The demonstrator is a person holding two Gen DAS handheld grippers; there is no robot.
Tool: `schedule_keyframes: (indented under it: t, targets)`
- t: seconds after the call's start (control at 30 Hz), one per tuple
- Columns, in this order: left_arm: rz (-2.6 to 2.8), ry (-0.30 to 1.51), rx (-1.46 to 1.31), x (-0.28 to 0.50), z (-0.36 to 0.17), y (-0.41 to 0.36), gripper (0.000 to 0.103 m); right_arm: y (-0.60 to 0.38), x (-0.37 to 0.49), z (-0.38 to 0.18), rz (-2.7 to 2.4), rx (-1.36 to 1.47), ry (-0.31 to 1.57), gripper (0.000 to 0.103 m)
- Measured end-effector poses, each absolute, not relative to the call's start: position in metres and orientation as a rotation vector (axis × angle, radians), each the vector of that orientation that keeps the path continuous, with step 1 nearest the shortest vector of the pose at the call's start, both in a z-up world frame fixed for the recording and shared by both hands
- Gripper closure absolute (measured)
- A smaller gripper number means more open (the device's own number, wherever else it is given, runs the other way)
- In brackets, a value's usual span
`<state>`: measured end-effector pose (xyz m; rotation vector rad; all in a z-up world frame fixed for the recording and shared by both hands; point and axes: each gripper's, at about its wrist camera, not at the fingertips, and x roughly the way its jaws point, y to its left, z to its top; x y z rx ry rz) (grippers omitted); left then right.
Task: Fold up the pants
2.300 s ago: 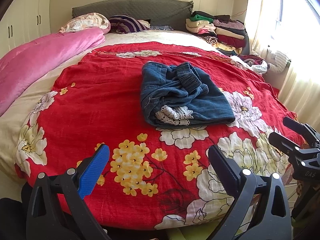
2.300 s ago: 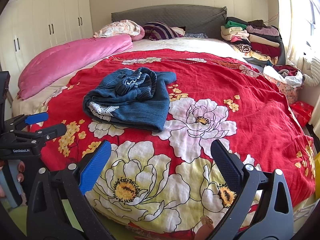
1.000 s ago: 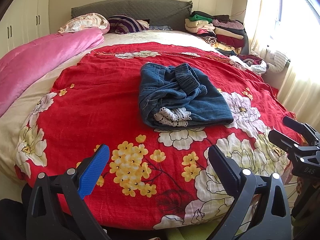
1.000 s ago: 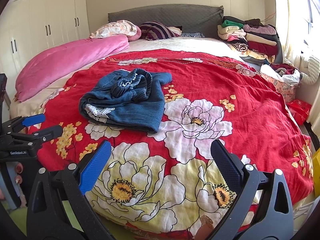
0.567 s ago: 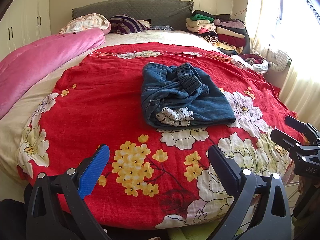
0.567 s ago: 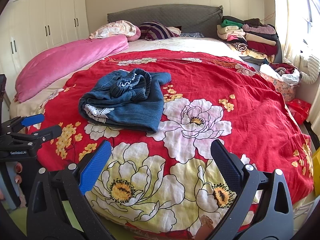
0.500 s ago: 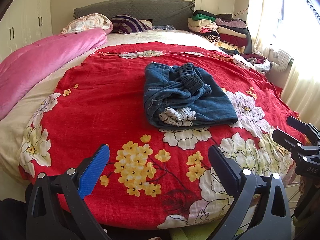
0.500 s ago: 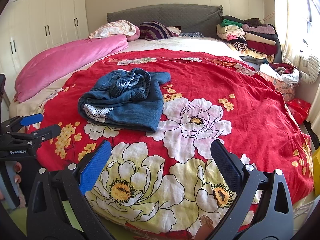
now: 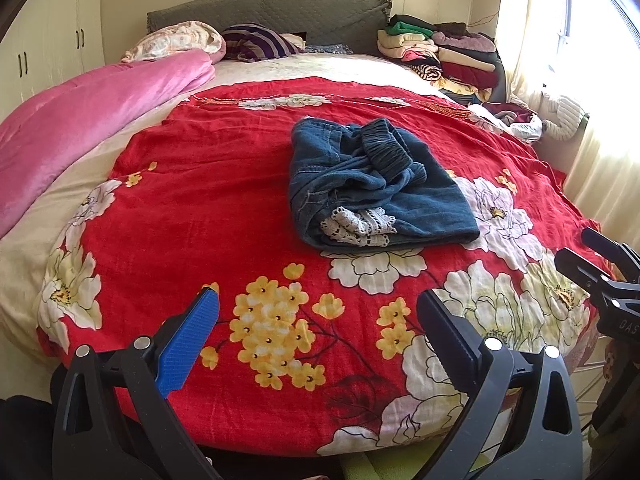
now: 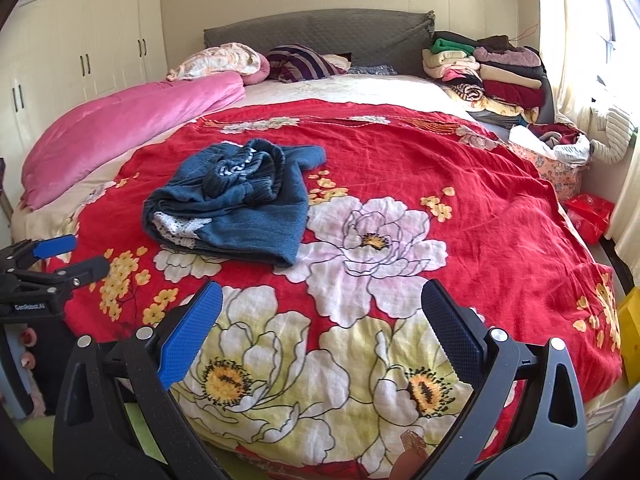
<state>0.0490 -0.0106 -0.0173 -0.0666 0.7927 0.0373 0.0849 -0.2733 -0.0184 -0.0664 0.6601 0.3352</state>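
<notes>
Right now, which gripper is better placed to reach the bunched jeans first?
Left. The left gripper faces the blue jeans almost straight ahead; from the right gripper they lie off leftward. Both jaws are open.

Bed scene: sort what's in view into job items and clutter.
Job: blue pants, bundled on red floral blanket; left claw and right claw, both open, empty.

Clutter: pink duvet, striped pillow, stacked clothes.

Bed's red floral blanket [image 9: 208, 200] carries bundled blue pants [image 9: 372, 184].

black hand-held gripper [image 9: 318, 326] frames with silver screws, one blue ribbed pad, one black
</notes>
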Motion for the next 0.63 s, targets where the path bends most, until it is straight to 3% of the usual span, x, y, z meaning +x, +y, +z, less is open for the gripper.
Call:
schedule_keyframes:
  t: [0.17, 0.3, 0.63]
  targets:
    - [0.114, 0.781, -0.089, 0.05, -0.016, 0.001, 0.004, -0.288, 0.095, -0.021, 0.295, -0.044, 0.653, 0.009]
    - [0.028, 0.789, -0.261, 0.066, -0.011, 0.044, 0.004, -0.312, 0.116, -0.024, 0.247, -0.009, 0.659, 0.009]
    - [0.572, 1.008, -0.083, 0.219, -0.052, 0.225, 0.004, -0.434, 0.263, -0.031, -0.051, 0.039, 0.758, 0.009]
